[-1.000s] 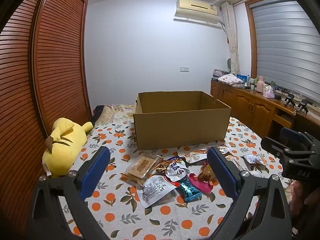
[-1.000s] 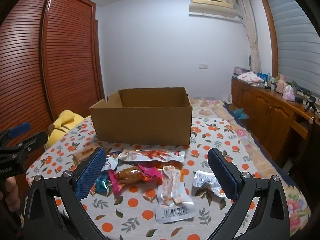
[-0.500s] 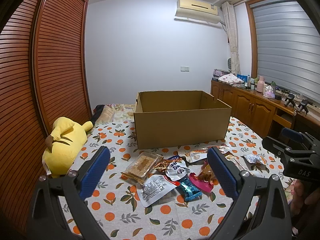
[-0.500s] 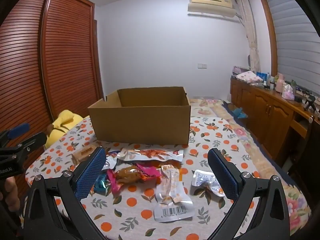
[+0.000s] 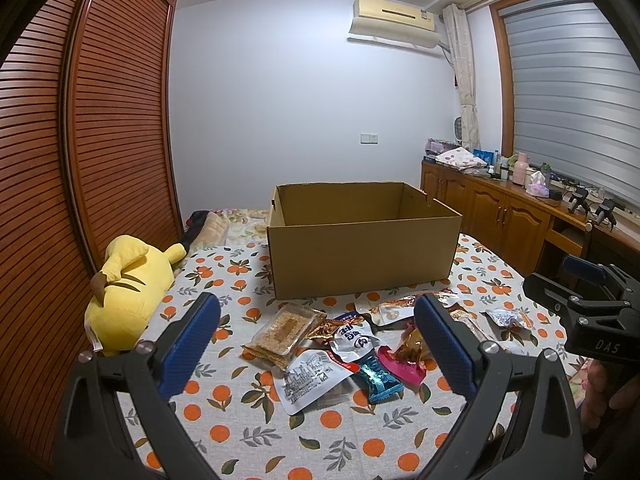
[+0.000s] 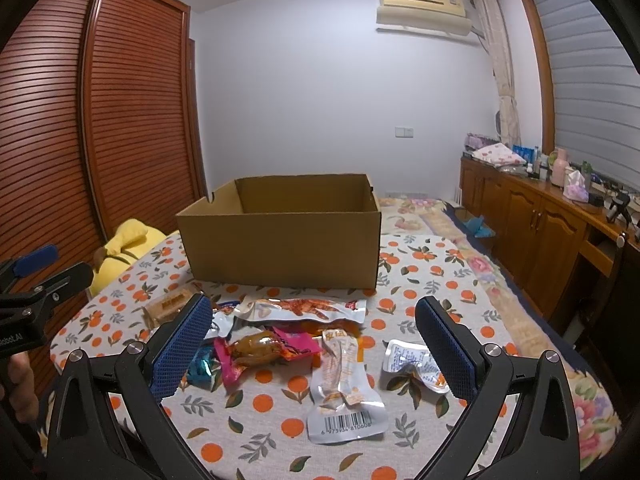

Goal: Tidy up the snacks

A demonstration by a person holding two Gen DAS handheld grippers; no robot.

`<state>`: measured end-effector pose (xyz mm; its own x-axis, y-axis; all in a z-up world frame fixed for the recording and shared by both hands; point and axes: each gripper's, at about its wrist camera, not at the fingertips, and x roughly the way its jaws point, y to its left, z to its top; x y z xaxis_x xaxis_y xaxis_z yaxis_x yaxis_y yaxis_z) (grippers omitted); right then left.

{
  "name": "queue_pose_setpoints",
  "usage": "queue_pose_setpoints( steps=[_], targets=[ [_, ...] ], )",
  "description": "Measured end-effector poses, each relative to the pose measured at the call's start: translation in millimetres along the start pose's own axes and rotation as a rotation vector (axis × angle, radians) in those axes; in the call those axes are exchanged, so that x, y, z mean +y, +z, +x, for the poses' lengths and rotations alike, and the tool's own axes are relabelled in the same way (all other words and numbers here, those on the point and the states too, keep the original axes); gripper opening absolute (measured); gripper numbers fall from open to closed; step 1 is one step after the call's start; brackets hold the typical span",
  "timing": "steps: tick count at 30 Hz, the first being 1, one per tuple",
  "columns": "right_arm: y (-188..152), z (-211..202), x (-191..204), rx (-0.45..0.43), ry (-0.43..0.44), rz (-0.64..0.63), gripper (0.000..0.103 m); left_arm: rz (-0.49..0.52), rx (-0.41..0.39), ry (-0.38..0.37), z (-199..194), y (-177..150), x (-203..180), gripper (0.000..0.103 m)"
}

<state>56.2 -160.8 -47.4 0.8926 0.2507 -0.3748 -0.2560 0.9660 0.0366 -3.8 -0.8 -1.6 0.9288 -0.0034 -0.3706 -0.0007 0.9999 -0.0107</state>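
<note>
A loose heap of snack packets (image 6: 288, 340) is spread on the orange-patterned cloth (image 6: 420, 280), just in front of the open cardboard box (image 6: 280, 232), whose inside, as far as it is seen, holds nothing. The packets are judged to be light, thin and crinkly, with slick foil or plastic skins that are likely to slide between flat pads. The clear tray of sesame biscuit (image 5: 282, 330) is judged to be stiffer but brittle, and is best taken across its short sides without squeezing. The long barcode pouch (image 6: 344, 392) and the small silver sachet (image 6: 412, 364) lie apart from the heap and are the easiest to reach; a sealed end seam, where the film is doubled and flat, is judged the safest place to pinch. The overlapping pieces in the middle, such as the pink wrapper (image 6: 296, 340) and the teal sweet (image 5: 378, 378), risk being dragged together.

The left gripper (image 5: 316, 344) is held above the near edge of the heap with its fingers spread wide and nothing between them. The right gripper (image 6: 314, 344) is likewise spread and empty. A yellow plush toy (image 5: 128, 284) lies at the left edge of the cloth.
</note>
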Motion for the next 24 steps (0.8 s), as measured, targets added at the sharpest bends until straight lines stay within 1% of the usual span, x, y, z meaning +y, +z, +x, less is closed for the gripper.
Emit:
queue_pose_setpoints(
  steps=[24],
  targets=[
    [-0.5, -1.2, -3.8, -0.001, -0.007, 0.005, 0.103, 0.004, 0.009, -0.011, 3.8, 0.3, 1.7, 0.099]
  ],
)
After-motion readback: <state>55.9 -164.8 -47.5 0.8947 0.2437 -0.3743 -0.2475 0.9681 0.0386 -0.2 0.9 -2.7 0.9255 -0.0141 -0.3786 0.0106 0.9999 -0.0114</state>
